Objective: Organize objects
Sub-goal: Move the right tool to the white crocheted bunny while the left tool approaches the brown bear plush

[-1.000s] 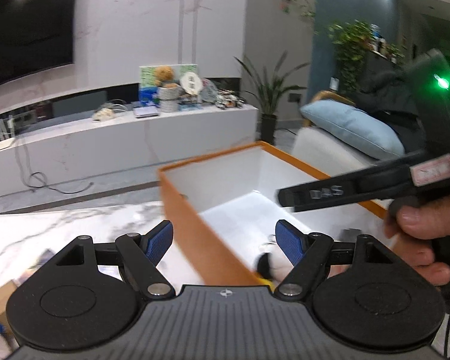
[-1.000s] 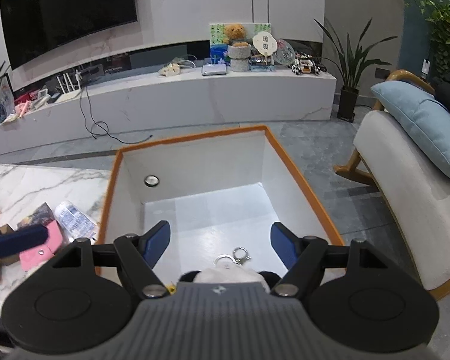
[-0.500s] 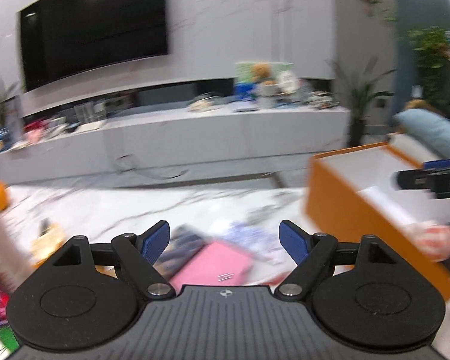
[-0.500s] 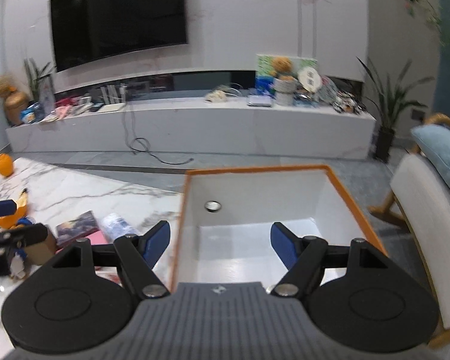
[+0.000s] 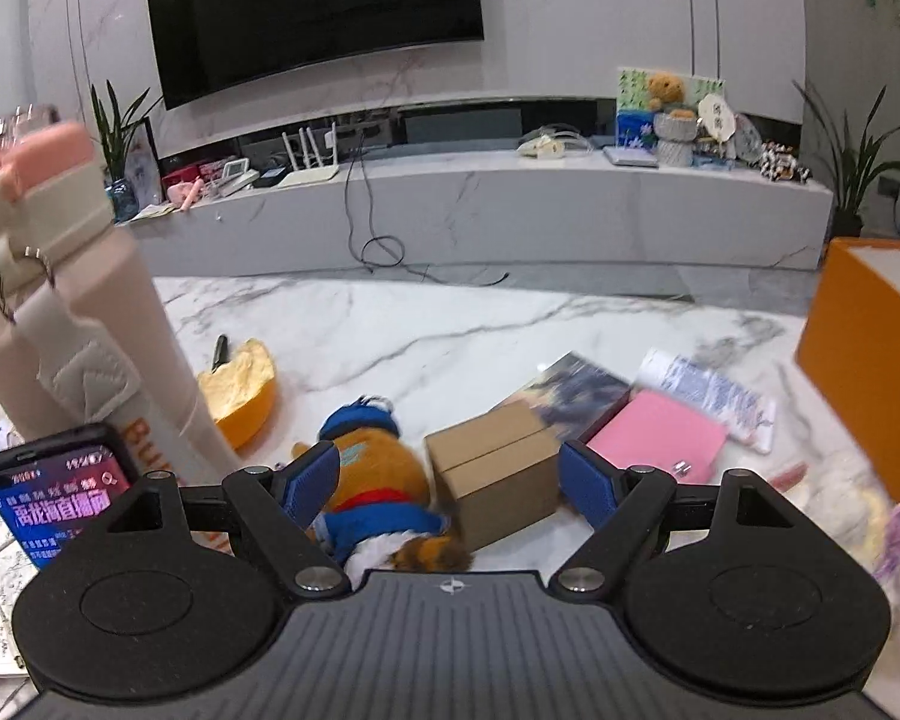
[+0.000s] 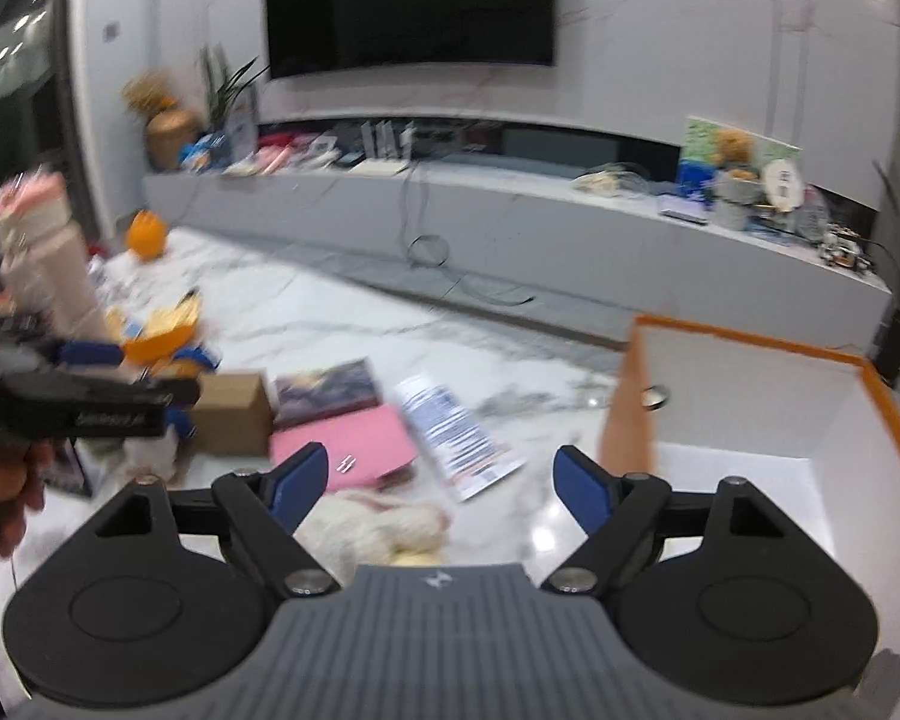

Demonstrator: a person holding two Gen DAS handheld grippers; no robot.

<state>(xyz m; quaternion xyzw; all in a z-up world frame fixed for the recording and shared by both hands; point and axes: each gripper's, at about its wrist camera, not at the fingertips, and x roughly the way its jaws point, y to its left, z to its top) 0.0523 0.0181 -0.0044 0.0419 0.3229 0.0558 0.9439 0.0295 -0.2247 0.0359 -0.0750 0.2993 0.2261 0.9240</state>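
My left gripper (image 5: pixel 450 483) is open and empty, low over the marble table (image 5: pixel 450 324). Between its fingers lie a plush toy in blue and orange (image 5: pixel 378 480) and a small brown cardboard box (image 5: pixel 498 468). A pink wallet (image 5: pixel 660 441), a dark booklet (image 5: pixel 582 390) and a white packet (image 5: pixel 708 393) lie to the right of them. The orange box with a white inside (image 6: pixel 750 408) stands at the right. My right gripper (image 6: pixel 444 486) is open and empty, above a cream fluffy thing (image 6: pixel 378 525) and left of the orange box. The left gripper also shows in the right wrist view (image 6: pixel 90 402).
A tall cream bottle with a pink lid (image 5: pixel 72 300) and a lit phone (image 5: pixel 54 492) stand at the table's left. A yellow half shell (image 5: pixel 240 384) lies near them. A long white TV bench (image 5: pixel 510 204) runs behind the table.
Both grippers have swung left, away from the orange box and over the loose things on the table. Both have stayed open.
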